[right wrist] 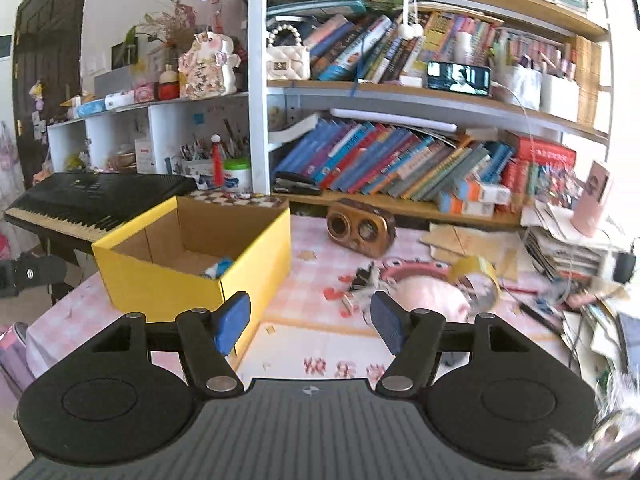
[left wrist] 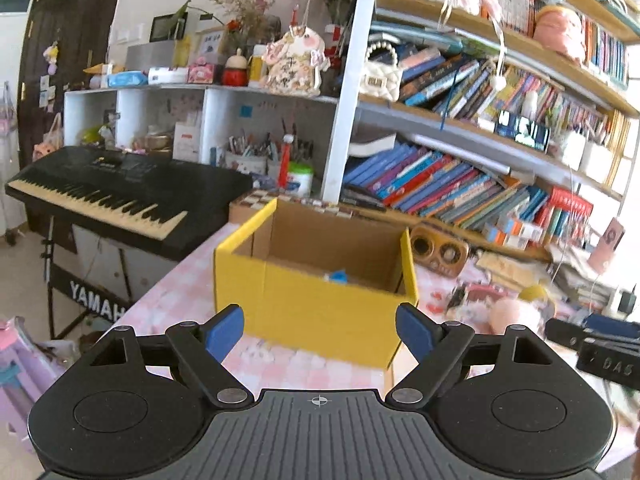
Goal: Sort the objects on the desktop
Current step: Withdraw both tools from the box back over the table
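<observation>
Left gripper (left wrist: 320, 330), jaws apart and empty, faces the yellow box (left wrist: 316, 280) at frame centre on the pink checked surface (left wrist: 192, 280). Right gripper (right wrist: 310, 322), jaws apart and empty; box centre left, cluttered objects (right wrist: 420, 284) centre right.

On the pink checked counter (right wrist: 320, 240) stand one open yellow cardboard box (right wrist: 160, 284), one brown wooden two-holed speaker (right wrist: 361, 227) and one yellow tape roll (right wrist: 478, 270).
</observation>
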The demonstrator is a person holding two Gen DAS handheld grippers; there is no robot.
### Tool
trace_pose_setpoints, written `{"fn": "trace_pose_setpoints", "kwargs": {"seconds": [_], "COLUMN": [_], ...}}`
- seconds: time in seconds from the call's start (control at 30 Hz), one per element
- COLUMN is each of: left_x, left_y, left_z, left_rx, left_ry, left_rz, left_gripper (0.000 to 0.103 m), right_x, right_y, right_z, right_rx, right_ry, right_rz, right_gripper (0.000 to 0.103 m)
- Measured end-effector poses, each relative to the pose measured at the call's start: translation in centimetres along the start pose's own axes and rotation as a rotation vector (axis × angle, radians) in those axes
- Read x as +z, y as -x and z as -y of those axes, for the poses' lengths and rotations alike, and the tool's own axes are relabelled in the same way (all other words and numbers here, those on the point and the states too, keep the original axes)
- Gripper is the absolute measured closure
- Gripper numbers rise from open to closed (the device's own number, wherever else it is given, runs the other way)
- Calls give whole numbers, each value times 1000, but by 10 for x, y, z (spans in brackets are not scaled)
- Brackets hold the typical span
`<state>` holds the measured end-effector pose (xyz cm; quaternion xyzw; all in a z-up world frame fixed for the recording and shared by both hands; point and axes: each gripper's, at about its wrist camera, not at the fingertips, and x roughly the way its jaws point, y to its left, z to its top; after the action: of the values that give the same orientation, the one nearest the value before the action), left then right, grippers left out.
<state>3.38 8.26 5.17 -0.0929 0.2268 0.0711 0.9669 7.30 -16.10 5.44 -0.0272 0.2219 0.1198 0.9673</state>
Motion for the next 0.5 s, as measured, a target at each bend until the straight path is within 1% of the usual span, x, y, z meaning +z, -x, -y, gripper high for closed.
{"fn": "trace_pose_setpoints", "kwargs": {"seconds": [0.1,0.2,0.27,0.3,0.33,0.43,0.5], "left_x": [-13,-24,-32,-37,-40,-53,-60], "left_y": [8,14,18,19,20,24,26], "left_z": [1,3,6,8,11,18,21], "left_rx": [15,24,28,31,37,56,55], "left_ry": [-17,-39,-63,-77,-93,-152,-172], "left_rz": [-13,-20,-28,-31,-35,-45,-64], "left_gripper": [13,12,11,9,7,6,6], "right_x": [-14,-29,-39,-44,-49,-59,-62], "right_y": [12,21,26,28,30,35,38], "right_z": [-3,-6,-7,-9,-11,-15,-15], "right_rx": [-23,-43,-55,-61,-67,-71,-74], "right_ry": [9,12,1,-6,-9,3,2], "right_rz": [-4,-14,-34,-49,-62,-85,-97], "right_gripper": [39,38,35,30,28,27,27]}}
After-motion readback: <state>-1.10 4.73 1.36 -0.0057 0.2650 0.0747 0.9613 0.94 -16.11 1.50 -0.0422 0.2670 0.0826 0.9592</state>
